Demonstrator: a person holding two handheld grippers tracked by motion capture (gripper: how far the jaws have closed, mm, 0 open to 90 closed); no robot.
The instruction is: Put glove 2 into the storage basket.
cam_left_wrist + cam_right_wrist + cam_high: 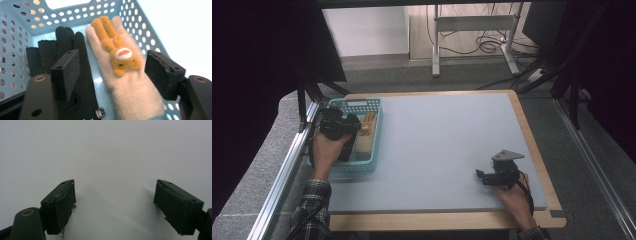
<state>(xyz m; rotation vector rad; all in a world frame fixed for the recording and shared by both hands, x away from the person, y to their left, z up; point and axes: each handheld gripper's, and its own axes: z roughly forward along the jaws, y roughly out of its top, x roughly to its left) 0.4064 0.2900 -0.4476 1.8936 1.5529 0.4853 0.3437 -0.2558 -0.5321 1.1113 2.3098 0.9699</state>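
A light blue perforated basket (362, 167) stands at the table's left edge. In it lie a beige knit glove (125, 82) with an orange plush animal on its back and, beside it, a black glove (62, 40). My left gripper (112, 62) hovers over the basket (22, 27), open, its pads apart on either side of the beige glove and not touching it. In the high view the left gripper (337, 125) covers part of the basket, with the beige glove (366, 137) just to its right. My right gripper (484, 176) rests low over the grey mat near the front right, open (115, 192) and empty.
The grey mat (442, 130) covers a wooden tabletop (542, 165) whose edge shows at the right and front. A metal rail (287, 165) runs along the left side. A desk frame (437, 45) and floor cables (487, 45) stand beyond the table.
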